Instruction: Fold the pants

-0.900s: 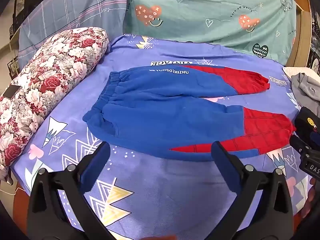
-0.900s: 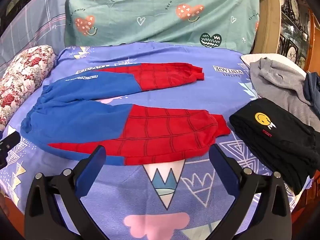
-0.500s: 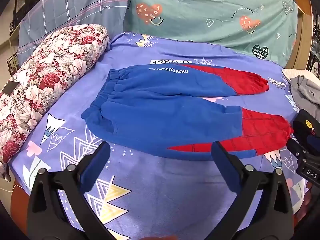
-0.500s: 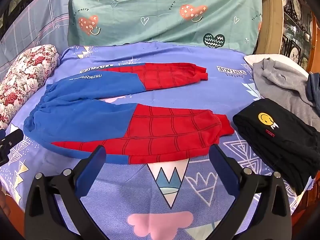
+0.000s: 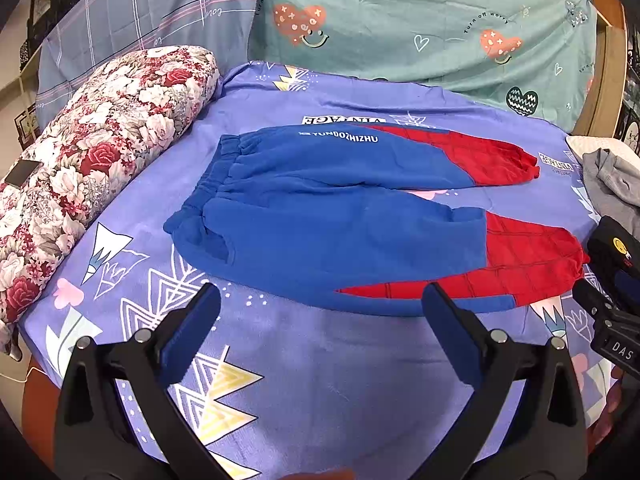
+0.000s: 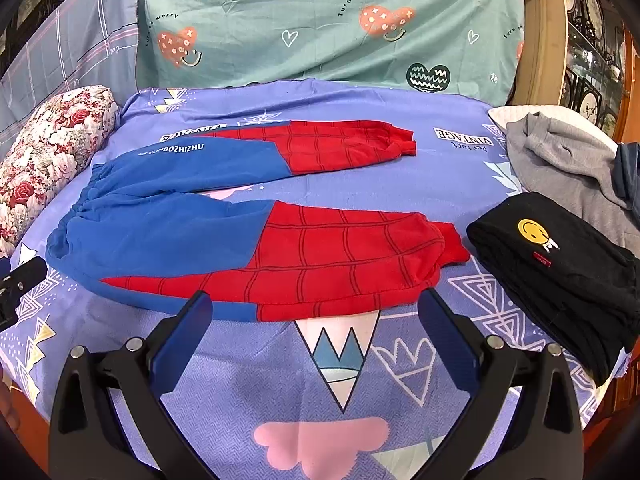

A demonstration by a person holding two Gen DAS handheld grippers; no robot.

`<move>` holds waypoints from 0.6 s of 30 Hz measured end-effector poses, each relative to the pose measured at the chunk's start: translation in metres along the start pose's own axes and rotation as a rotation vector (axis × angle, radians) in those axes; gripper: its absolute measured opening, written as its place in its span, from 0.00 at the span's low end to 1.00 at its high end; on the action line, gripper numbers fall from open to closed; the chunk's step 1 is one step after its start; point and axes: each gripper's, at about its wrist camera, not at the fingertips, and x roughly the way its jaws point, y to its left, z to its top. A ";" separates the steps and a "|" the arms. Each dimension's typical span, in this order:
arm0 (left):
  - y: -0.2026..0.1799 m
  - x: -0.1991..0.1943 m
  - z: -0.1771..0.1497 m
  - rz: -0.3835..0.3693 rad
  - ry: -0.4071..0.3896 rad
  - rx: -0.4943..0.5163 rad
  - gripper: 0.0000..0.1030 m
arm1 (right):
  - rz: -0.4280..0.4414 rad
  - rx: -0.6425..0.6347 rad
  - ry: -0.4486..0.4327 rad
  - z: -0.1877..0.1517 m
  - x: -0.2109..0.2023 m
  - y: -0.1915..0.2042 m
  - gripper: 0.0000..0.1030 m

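Two legs of the pants (image 5: 340,236) lay spread flat on the purple bedsheet (image 5: 320,368), waistband left, red cuffs right, unfolded. Left gripper (image 5: 320,306) hung released just near of the blue hip, holding nothing. Right gripper (image 6: 314,312) likewise gaped wide near the red lower leg. Black folded garment (image 6: 560,276) sat right, cut off at the edge. Grey garment (image 6: 560,160) behind it, partly hidden. Floral pillow (image 5: 88,152) left.

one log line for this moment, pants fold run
stage: pre-grasp | pants: flat on bed, unfolded, legs apart | left hand-held gripper: open, empty, near waist side | right hand-held gripper: open, empty, near cuffs
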 end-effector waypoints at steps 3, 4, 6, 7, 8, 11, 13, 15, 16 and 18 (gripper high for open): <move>0.001 0.000 0.000 -0.001 0.002 -0.001 0.98 | 0.003 0.002 0.001 -0.001 0.000 0.002 0.99; 0.001 0.001 -0.001 -0.003 0.004 -0.001 0.98 | 0.005 0.000 0.000 -0.001 -0.001 0.002 0.99; 0.000 0.001 -0.002 -0.004 0.005 0.000 0.98 | 0.007 -0.005 -0.005 -0.003 -0.001 0.006 0.99; -0.001 0.001 -0.002 -0.004 0.006 0.002 0.98 | 0.010 -0.006 -0.008 -0.003 -0.002 0.007 0.99; -0.001 0.000 -0.003 -0.004 0.006 0.002 0.98 | 0.015 -0.006 -0.012 -0.004 -0.003 0.010 0.99; -0.003 0.001 -0.004 -0.006 0.011 0.003 0.98 | 0.042 -0.018 -0.022 -0.006 -0.007 0.019 0.99; -0.005 0.000 -0.005 -0.005 0.012 0.006 0.98 | 0.049 -0.037 -0.029 -0.008 -0.009 0.025 0.99; -0.006 0.000 -0.006 -0.004 0.013 0.008 0.98 | 0.046 -0.052 -0.033 -0.010 -0.010 0.029 0.99; -0.006 0.000 -0.006 -0.004 0.013 0.008 0.98 | 0.046 -0.057 -0.034 -0.010 -0.010 0.030 0.99; -0.006 0.000 -0.007 -0.005 0.018 0.005 0.98 | 0.049 -0.055 -0.033 -0.011 -0.011 0.031 0.99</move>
